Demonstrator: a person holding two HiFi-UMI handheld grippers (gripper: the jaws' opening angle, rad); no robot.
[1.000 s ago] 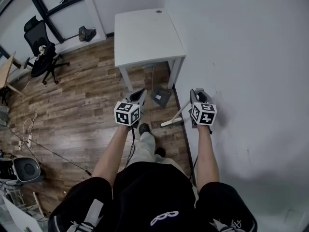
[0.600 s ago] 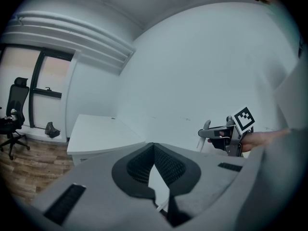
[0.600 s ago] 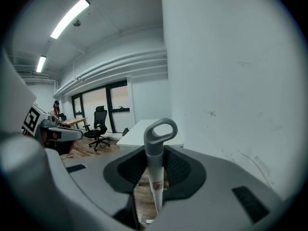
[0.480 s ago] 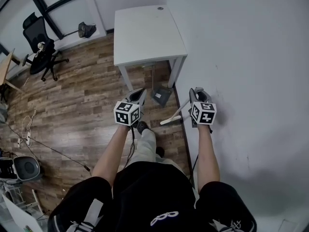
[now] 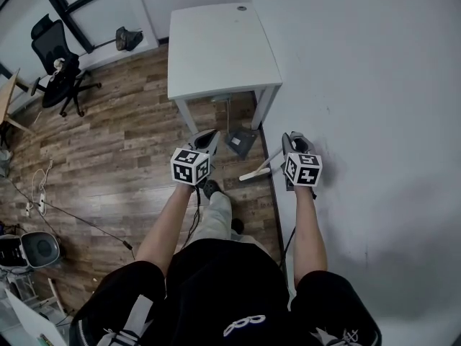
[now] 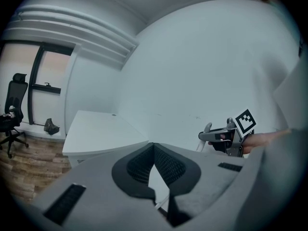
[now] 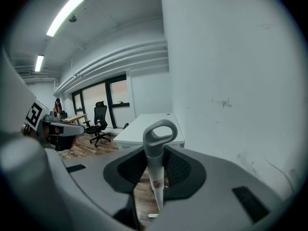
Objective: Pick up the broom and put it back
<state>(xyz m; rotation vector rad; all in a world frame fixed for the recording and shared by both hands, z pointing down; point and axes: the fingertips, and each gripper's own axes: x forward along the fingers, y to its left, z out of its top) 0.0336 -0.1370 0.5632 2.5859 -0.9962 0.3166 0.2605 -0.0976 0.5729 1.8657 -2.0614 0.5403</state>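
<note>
Person: stands at the foot of the head view, one forearm stretched out to each pair of tongs.
Left tongs (image 6: 153,150): pads meet at the tip with nothing between them; in the head view they (image 5: 208,138) point towards the near edge of the surface.
Right tongs (image 7: 156,154): clamped on the shaft of the broom (image 7: 153,170); in the head view they (image 5: 294,140) hang close beside the wall (image 5: 360,85).
Broom: held off the floor. Its grey loop end stands above the pads, and its white shaft (image 5: 258,169) slants down into the gap between the two pairs of tongs. The brush end cannot be made out.
Floor (image 5: 108,157): wood-pattern planks, with a thin cable (image 5: 72,222) trailing across the left part.
Grey pan-shaped object (image 5: 241,144): lies on the floor by the near right leg of the surface, just ahead of the broom.
Surface (image 5: 216,49): a white table, its right edge against the wall and its top bare.
Office chair (image 5: 54,67): black, well apart at far left, near the window wall.
Dark object (image 5: 128,38): on the floor beyond the far left corner of the surface.
Right gripper view only: the grip on the shaft, ceiling strip lights (image 7: 65,13), and a person at a distant desk.
Left gripper view only: the right tongs (image 6: 206,134) seen from the side.
</note>
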